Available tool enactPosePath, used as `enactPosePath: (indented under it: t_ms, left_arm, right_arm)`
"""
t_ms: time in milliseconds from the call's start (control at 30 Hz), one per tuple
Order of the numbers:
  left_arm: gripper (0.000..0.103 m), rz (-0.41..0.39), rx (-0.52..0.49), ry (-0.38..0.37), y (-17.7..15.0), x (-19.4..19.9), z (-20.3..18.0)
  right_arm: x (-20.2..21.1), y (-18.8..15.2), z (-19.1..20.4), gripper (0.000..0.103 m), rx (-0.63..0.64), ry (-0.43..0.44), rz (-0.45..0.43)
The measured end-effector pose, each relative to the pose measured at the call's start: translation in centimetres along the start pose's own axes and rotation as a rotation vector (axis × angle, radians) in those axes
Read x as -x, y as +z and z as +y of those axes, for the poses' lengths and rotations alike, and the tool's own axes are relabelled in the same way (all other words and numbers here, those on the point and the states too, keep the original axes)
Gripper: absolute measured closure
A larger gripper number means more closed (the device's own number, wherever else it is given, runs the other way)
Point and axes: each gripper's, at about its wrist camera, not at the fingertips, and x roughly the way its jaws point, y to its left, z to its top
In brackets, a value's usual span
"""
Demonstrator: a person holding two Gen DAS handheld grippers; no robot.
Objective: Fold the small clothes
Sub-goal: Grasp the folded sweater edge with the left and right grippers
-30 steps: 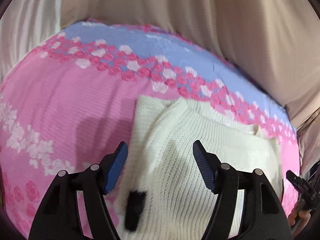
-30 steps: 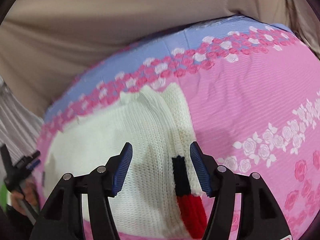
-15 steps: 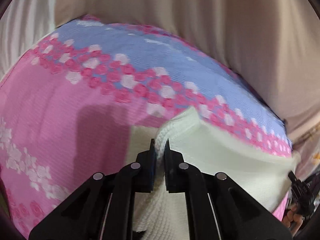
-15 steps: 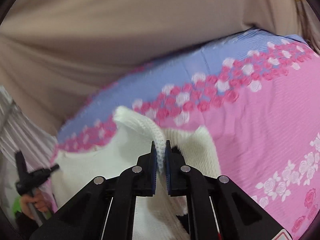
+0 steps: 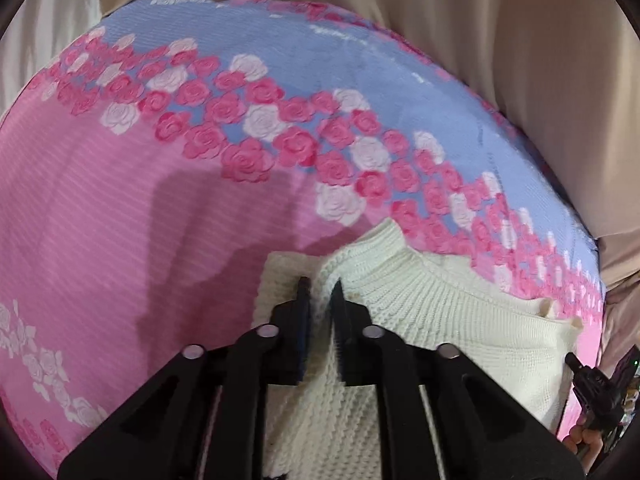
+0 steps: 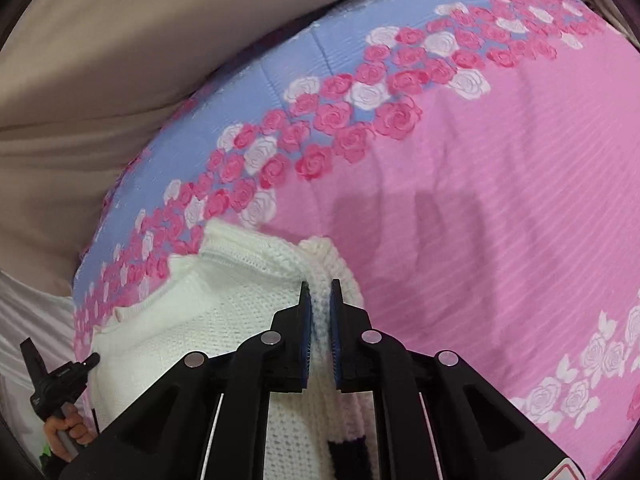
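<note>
A small cream knit sweater [image 5: 448,312] lies on a pink and blue rose-print bedspread [image 5: 120,208]. My left gripper [image 5: 320,292] is shut on a raised fold of the sweater's left edge. In the right wrist view the same sweater [image 6: 216,320] shows, with a black stripe on its sleeve cuff [image 6: 348,454] at the bottom. My right gripper [image 6: 319,292] is shut on the knit edge at the sweater's right side, with fabric pinched between its blue pads. Both held edges are lifted off the bedspread.
Beige curtain fabric [image 5: 460,20] hangs behind the bed's far edge [image 6: 248,68]. The other gripper's handle and the holding hand show at the frame edges [image 5: 596,404] [image 6: 60,392]. The pink bedspread [image 6: 500,200] stretches to the right.
Both grippers were open over the sweater one second ago. They closed on its edges and have lifted and carried the fabric toward the far side of the bed.
</note>
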Motion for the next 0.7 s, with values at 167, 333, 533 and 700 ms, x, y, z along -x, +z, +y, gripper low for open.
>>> enactPosePath:
  t_ms: [167, 333, 533, 700]
  left_arm:
    - [0.028, -0.091, 0.071, -0.053, -1.9, 4.8, 2.0]
    - [0.020, -0.019, 0.151, -0.077, -8.8, 7.2, 6.0]
    - [0.019, 0.044, 0.345, -0.116, -16.4, 7.0, 8.3]
    - [0.054, 0.068, 0.298, -0.165, -15.2, 6.1, 5.7]
  right_arm:
    - [4.9, -1.5, 1.2, 0.051, 0.055, -0.005, -0.072]
    - [8.5, -8.6, -1.7, 0.038, 0.080, -0.034, -0.045]
    - [7.8, -17.1, -5.4, 0.036, -0.052, 0.027, 0.101]
    - [6.7, -16.0, -3.3, 0.037, -0.112, 0.126, 0.079]
